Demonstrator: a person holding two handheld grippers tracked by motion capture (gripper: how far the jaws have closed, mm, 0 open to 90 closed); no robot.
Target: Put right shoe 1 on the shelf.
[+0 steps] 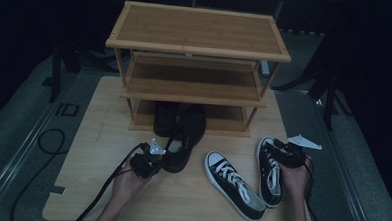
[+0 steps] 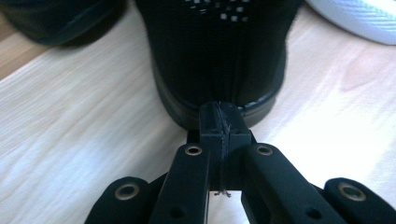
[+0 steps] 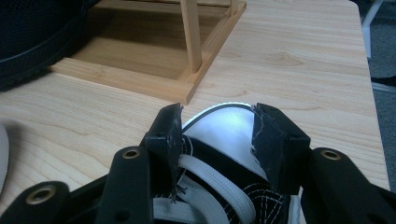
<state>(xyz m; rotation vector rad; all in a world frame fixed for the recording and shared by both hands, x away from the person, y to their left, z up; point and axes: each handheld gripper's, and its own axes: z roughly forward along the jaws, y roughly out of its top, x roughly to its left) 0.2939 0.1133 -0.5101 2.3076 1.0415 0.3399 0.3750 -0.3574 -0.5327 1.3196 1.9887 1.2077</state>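
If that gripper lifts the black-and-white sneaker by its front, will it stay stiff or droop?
The sneaker under the right gripper looks like soft canvas with a white rubber toe cap, so the upper would probably flex while the sole holds shape. It seems light. Its laces might slip between the jaws.

a bamboo shoe rack (image 1: pixel 197 30) stands on the table (image 1: pixel 92 151).

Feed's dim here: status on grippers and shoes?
Left gripper shut at black mesh shoe's heel. Right gripper straddles black-and-white laced sneaker, grip unclear. Wooden three-tier rack ahead.
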